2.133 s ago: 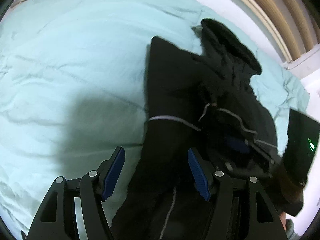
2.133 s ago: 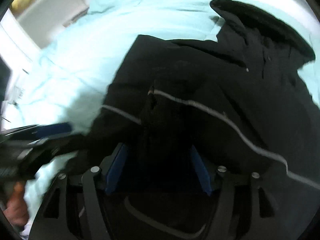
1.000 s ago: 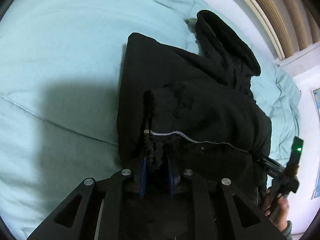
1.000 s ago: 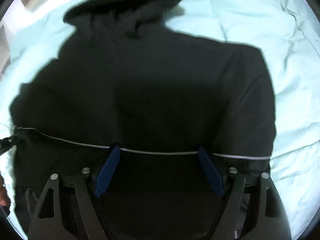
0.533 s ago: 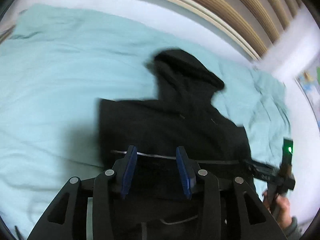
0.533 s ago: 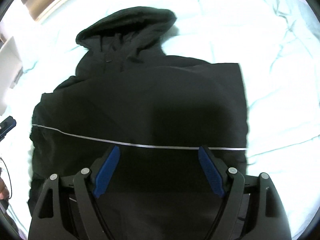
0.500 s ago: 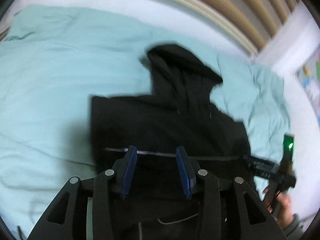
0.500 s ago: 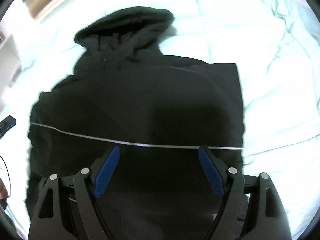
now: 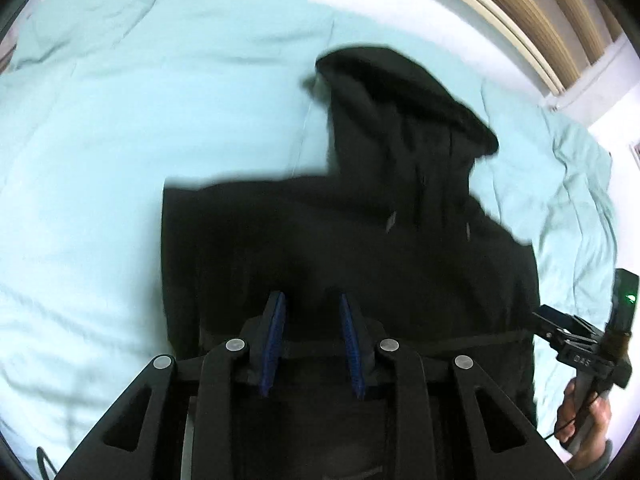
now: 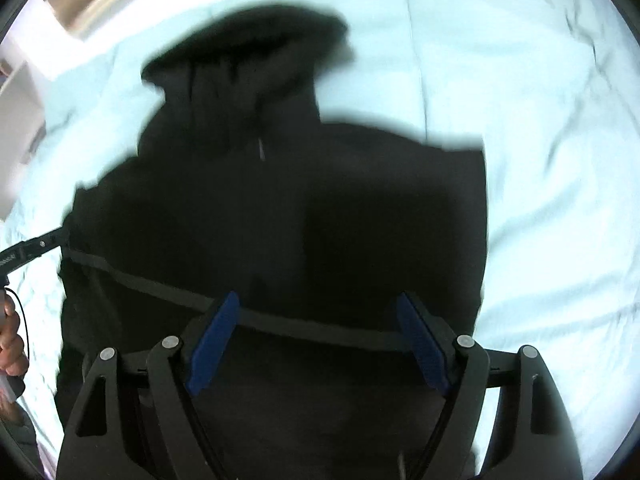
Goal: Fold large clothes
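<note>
A black hooded jacket [image 9: 360, 248] lies on the mint bedspread [image 9: 120, 140], hood [image 9: 400, 92] at the far end and the lower part folded up across a grey stripe [image 10: 280, 320]. My left gripper [image 9: 312, 332] hovers over the jacket's near left part. Its jaws are closing to a narrow gap, and no fabric is pinched between the blue pads [image 9: 274, 336]. Above the near middle of the jacket [image 10: 320, 208], my right gripper [image 10: 316, 332] stands wide open and holds nothing.
Bedspread [image 10: 560, 160] surrounds the jacket on all sides. A slatted wooden headboard [image 9: 540, 8] runs behind the bed. A hand [image 9: 584, 420] holding the other tool shows at the right edge. White furniture [image 10: 16, 120] stands at the left.
The left gripper let go of the bunched fabric it was shut on a second ago, opened, then narrowed. Both grippers rose, so more of the jacket and hood shows.
</note>
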